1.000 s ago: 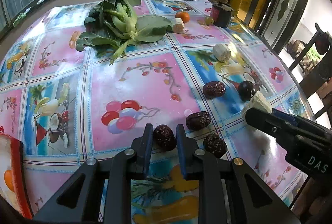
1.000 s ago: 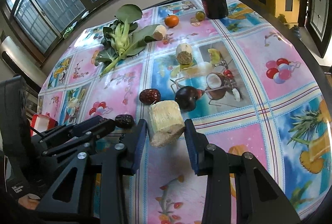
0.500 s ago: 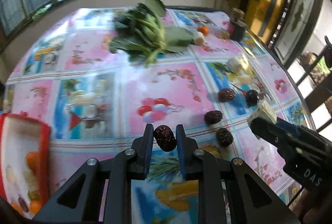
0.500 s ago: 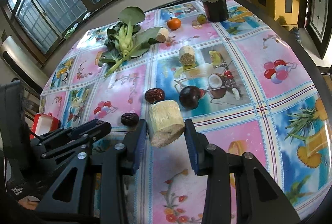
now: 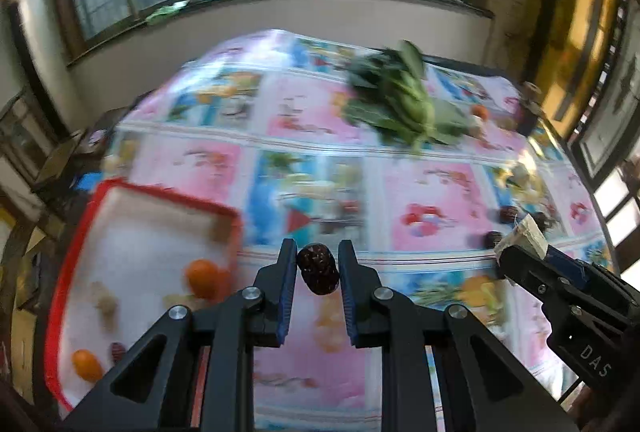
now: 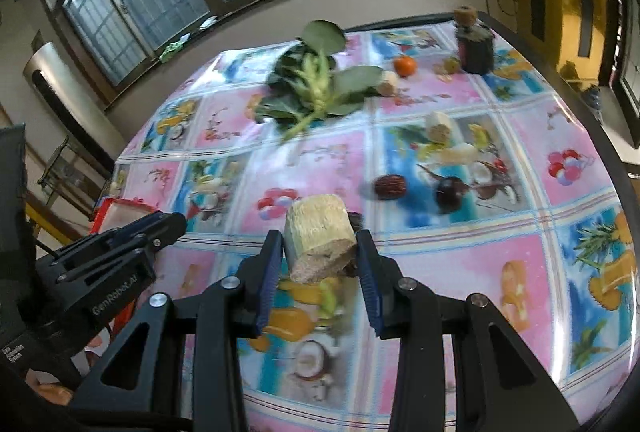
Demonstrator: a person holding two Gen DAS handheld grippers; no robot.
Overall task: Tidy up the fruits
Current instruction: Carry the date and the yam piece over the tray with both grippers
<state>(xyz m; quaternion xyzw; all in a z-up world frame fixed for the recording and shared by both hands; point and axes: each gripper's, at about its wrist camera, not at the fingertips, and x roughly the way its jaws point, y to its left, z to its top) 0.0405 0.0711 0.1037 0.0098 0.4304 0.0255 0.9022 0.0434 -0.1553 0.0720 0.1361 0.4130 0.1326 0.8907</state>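
Note:
My left gripper (image 5: 318,274) is shut on a dark red date (image 5: 318,269) and holds it above the table, just right of a red-rimmed white tray (image 5: 108,192). The tray holds small oranges (image 5: 202,278), pale pieces and a date. My right gripper (image 6: 320,252) is shut on a pale sugarcane chunk (image 6: 320,234), lifted over the table; it also shows in the left wrist view (image 5: 520,238). On the cloth lie a date (image 6: 390,187), a dark plum (image 6: 448,192), a cane piece (image 6: 438,124) and an orange (image 6: 405,66).
A bunch of leafy greens (image 6: 316,88) lies at the far middle of the patterned tablecloth. A dark jar with a cork lid (image 6: 474,46) stands at the far right corner. The left gripper's body (image 6: 108,264) is to the right gripper's left. Windows line the far wall.
My left gripper has lifted the date and swung left, bringing the red tray into full view. My right gripper has kept the cane chunk and shifted slightly left.

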